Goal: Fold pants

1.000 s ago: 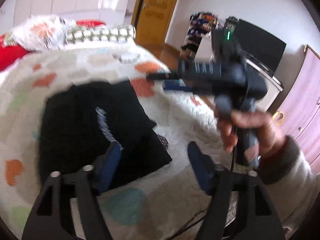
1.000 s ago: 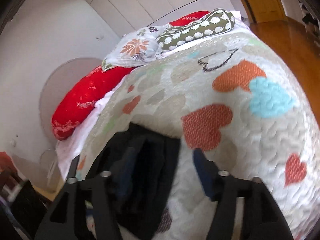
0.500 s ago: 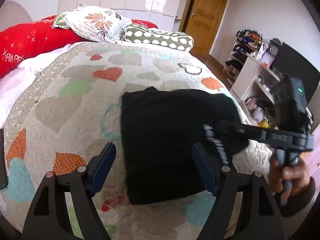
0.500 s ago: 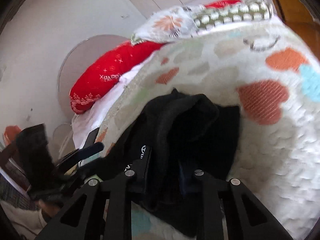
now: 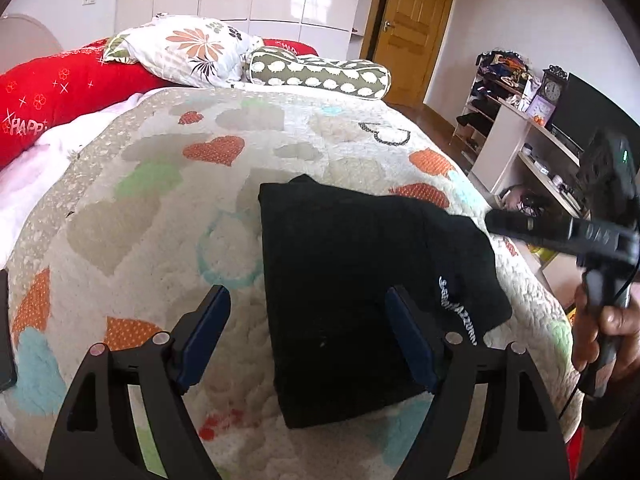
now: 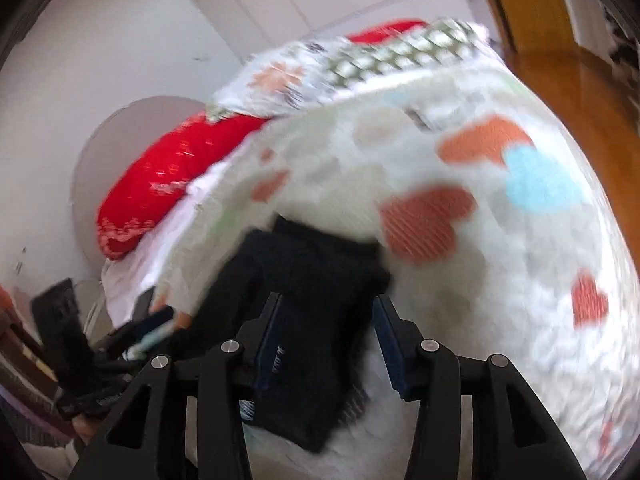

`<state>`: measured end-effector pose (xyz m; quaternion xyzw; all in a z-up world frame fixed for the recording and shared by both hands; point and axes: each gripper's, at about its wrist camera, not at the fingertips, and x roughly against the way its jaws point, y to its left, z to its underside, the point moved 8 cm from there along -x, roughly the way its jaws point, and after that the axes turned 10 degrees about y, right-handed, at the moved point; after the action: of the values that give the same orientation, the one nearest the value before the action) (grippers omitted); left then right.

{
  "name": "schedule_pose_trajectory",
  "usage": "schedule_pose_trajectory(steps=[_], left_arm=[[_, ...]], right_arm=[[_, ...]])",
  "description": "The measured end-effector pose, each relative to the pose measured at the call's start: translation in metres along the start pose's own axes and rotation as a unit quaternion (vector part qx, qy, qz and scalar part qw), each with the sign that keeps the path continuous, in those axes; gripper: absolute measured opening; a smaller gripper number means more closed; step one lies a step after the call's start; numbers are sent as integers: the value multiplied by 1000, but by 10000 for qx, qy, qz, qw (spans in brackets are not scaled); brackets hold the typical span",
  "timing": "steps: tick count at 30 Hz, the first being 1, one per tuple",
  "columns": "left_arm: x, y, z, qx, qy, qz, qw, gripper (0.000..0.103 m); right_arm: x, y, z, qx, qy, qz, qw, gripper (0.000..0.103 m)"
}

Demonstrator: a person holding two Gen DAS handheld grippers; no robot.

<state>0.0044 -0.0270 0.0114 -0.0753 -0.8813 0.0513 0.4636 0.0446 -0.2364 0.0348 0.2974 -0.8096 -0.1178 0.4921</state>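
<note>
The black pants lie folded into a thick rectangle on the heart-patterned quilt. White lettering shows on their right edge. My left gripper is open and empty, just above the pants' near left edge. My right gripper shows at the right of the left wrist view, beside the pants' far right corner. In the blurred right wrist view the right gripper is open over the pants, holding nothing.
Red, floral and dotted pillows lie at the head of the bed. A shelf unit with a clock and a TV stands right of the bed. A wooden door is behind. The bed edge drops off at right.
The right gripper was shut on the pants half a second ago; it has opened, let them go and pulled back. The left gripper has risen a little.
</note>
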Motion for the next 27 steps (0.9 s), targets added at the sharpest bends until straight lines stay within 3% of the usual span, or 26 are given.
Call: schedule_pose_trajectory(steps=[2,5,13,15,17,20,22,24,27], left_arm=[[-6,-1,2,33,80,-10,10000,80],[-18,-3,12,63,294,26,9995,80],[-26,1,19,168,353,141,9991,82],[-28,2,20,164,350,121,9992,82],[-30,3,20,196,376,200,9989,83],[-34,4,18,254,403,275,9985,85],[-38,3,19,276,416,283,9984,86],[-41,1,20,292,448,281,9982,86],[-43,0,19,300,458,273,9981,86]], right_arm=[[-9,19,-15,310,11,-4,9995,48],[-43,43,-37,831,201,337,9958,48],[-159,74,-62,1620,1379,689,9747,48],[-176,76,-55,1755,1654,575,9688,24],[-178,85,-52,2063,1624,663,9626,13],[-170,92,-63,2225,1397,684,9624,10],[-174,87,-68,2213,1271,837,9632,2],[-186,72,-66,2102,1296,1053,9633,1],[-189,64,-69,1859,1309,832,9702,0]])
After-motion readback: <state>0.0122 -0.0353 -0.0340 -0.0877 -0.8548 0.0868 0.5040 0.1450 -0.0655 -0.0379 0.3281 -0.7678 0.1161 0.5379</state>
